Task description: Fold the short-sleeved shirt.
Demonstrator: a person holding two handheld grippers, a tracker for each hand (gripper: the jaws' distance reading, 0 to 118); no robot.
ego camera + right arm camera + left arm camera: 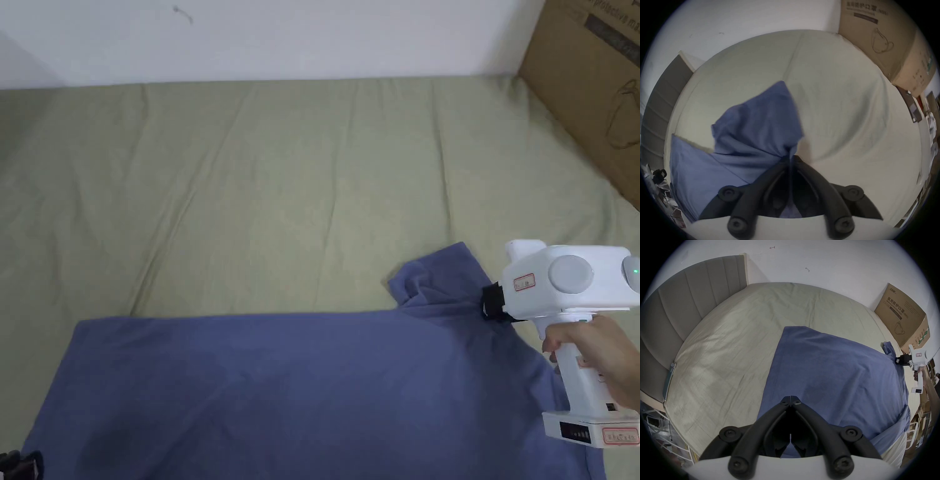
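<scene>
One blue short-sleeved shirt (300, 387) lies spread flat on the near part of a bed covered by a pale green sheet (281, 187) in the head view, its body running left to right. At the right, the right hand-held gripper (490, 302), white-bodied with black jaws, is held by a hand (600, 356) and pinches the shirt just below a bunched sleeve (437, 269) that points toward the far side. A cardboard box (587, 87) stands at the far right corner against the white wall.

From the left gripper view, the left hand-held gripper (791, 402) has its jaws closed tip to tip above the blue cloth; whether any fabric is caught between them cannot be told. The shirt stretches away to the right, where the other gripper grips it near the box. A grey padded headboard (688, 305) borders the bed on the left.

From the right gripper view, its own jaws are clamped together on a gathered fold of the shirt, and the sleeve rises crumpled just beyond the tips, with the sheet behind it.
</scene>
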